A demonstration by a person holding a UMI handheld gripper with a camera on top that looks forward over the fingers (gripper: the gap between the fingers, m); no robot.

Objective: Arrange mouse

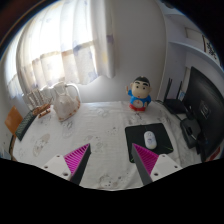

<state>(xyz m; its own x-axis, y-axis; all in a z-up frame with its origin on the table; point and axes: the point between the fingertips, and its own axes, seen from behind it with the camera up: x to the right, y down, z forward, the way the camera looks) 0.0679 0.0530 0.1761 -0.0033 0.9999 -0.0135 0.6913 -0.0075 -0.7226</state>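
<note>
A white mouse (150, 139) lies on a black mouse pad (138, 133), just ahead of my right finger. My gripper (111, 157) is open and empty, its two pink-padded fingers (77, 156) set wide apart above the patterned tablecloth (100, 125). Nothing stands between the fingers. The mouse is to the right of the gap between them.
A blue and red cartoon figurine (141, 94) stands beyond the mouse pad. A glass pitcher (66, 101) stands at the far left. A dark monitor or laptop (203, 110) is at the right. Curtains (70, 45) hang behind the table.
</note>
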